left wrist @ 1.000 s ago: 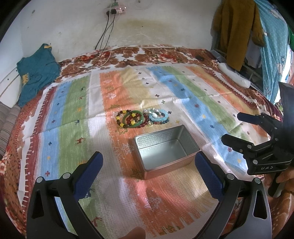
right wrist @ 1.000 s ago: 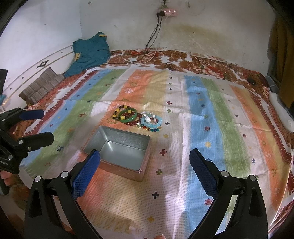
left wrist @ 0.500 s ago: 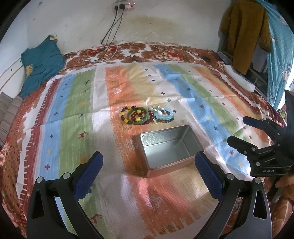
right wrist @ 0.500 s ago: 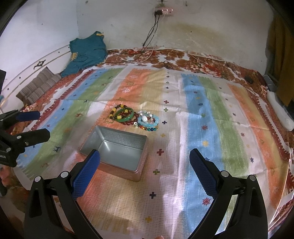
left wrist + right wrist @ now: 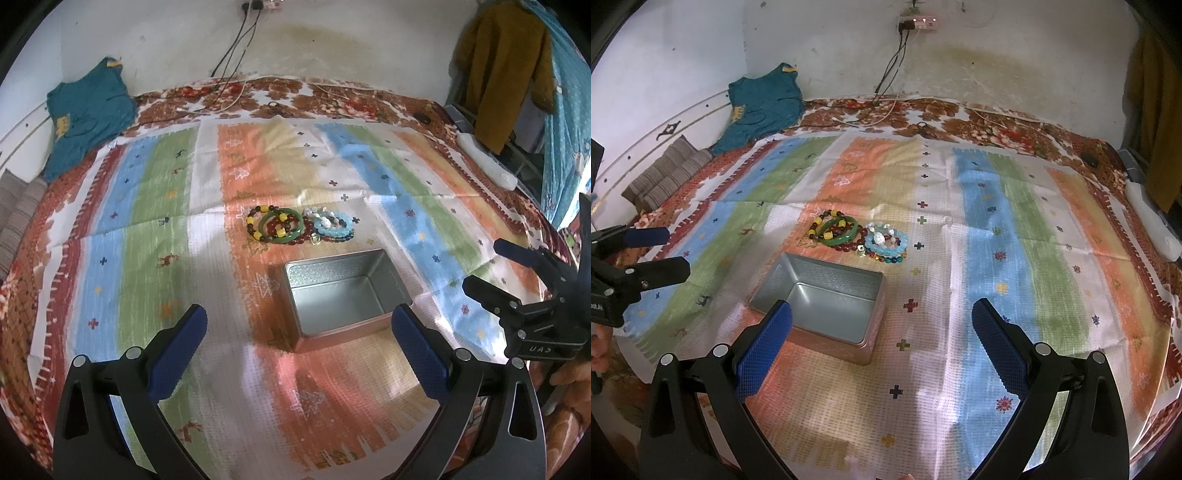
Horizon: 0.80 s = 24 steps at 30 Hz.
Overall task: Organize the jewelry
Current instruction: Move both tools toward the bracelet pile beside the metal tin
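We note both hand-held grippers [image 5: 295, 325] [image 5: 882, 321] gaping, unladen; the overlapping bracelets [image 5: 299, 225] risk snagging and dragging neighbours past the tin [image 5: 343, 295].

One metal tin [image 5: 343, 295]; one pile of bracelets [image 5: 295, 227], exact count unclear; two claws.

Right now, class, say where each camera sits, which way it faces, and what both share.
Left wrist: on the left gripper, facing the open silver metal tin; right gripper and a hand show.
Right wrist: on the right gripper, facing the striped cloth; left gripper shows.
Shared: tin, green bangle, beaded bracelets.
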Each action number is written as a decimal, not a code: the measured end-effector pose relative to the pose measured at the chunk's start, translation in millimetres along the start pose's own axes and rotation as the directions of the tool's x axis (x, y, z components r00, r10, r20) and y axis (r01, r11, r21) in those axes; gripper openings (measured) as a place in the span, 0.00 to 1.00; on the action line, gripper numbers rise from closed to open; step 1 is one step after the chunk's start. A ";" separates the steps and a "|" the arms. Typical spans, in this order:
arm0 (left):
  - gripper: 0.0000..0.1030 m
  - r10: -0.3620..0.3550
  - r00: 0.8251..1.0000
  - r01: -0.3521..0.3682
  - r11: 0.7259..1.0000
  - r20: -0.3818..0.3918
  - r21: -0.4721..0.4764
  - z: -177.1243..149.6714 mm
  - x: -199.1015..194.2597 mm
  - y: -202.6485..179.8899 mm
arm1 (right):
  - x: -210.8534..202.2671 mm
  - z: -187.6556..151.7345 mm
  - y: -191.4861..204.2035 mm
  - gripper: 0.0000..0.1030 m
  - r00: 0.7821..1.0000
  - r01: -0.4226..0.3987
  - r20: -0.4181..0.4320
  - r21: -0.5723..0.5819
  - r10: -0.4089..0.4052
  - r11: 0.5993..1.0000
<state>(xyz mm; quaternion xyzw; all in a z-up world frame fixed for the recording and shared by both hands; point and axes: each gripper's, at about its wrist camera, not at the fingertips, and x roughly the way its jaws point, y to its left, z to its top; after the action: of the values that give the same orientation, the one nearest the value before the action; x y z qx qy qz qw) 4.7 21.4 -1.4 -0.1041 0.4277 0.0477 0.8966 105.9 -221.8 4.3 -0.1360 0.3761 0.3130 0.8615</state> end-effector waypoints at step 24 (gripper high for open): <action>0.95 0.092 0.996 -0.092 0.996 0.003 -0.015 15.3 17.5 6.6 | 17.2 14.1 -7.1 0.96 0.996 0.094 0.003 -0.009 -0.094 0.996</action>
<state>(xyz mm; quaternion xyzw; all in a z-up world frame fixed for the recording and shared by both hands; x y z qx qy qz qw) 26.1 31.3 -6.5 -0.0909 0.4301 0.0925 0.8934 127.4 -213.1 1.3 -0.1570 0.3668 0.2739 0.8751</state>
